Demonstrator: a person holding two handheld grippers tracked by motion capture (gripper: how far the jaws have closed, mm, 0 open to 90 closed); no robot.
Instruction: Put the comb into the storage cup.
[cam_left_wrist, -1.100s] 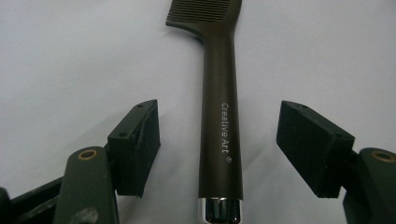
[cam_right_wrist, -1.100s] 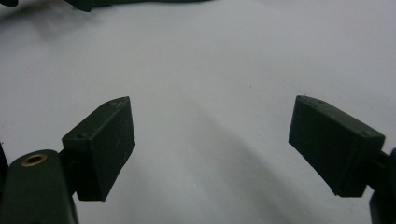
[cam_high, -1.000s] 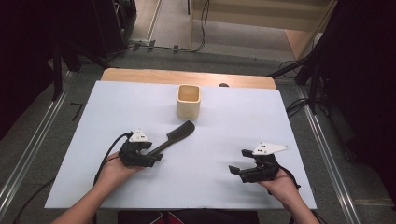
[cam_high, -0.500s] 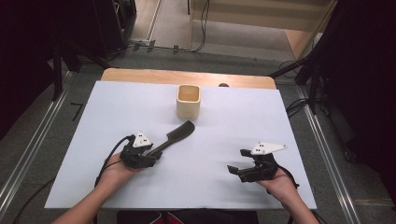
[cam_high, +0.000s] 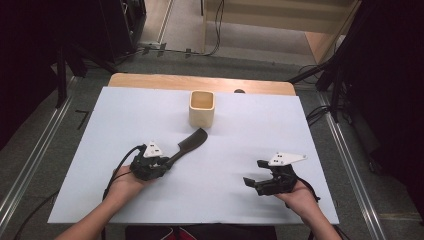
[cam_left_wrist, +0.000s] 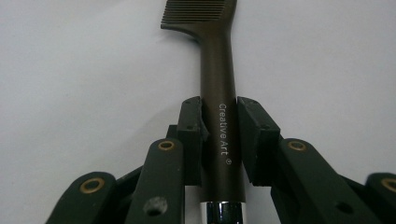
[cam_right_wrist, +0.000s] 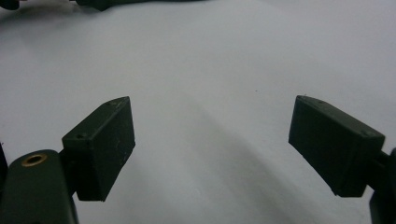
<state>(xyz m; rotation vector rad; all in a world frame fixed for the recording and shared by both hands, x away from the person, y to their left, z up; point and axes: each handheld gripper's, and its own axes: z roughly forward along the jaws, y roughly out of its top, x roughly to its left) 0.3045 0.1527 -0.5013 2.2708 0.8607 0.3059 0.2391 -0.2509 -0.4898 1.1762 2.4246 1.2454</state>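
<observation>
A dark brown tool with a comb-like head (cam_high: 192, 142) lies on the white sheet (cam_high: 260, 125), head toward the cup. Its handle (cam_left_wrist: 218, 70) reads "Creative Art" and ends in a chrome band near the camera. My left gripper (cam_high: 167, 161) sits over the handle's near end. Its jaws have just been closing, and in the left gripper view (cam_left_wrist: 219, 121) both pads lie against the handle's sides. My right gripper (cam_high: 251, 171) rests at the right front of the sheet. It stands open (cam_right_wrist: 212, 140) with bare white sheet between its jaws.
A small tan square cup (cam_high: 202, 107) stands upright at the back middle of the sheet. The wooden table edge (cam_high: 200, 82) shows behind the sheet. Metal rails and cables run along the floor on both sides.
The left gripper's jaws have drawn together around the tool's handle. Both hands and the tool stay where they were.
</observation>
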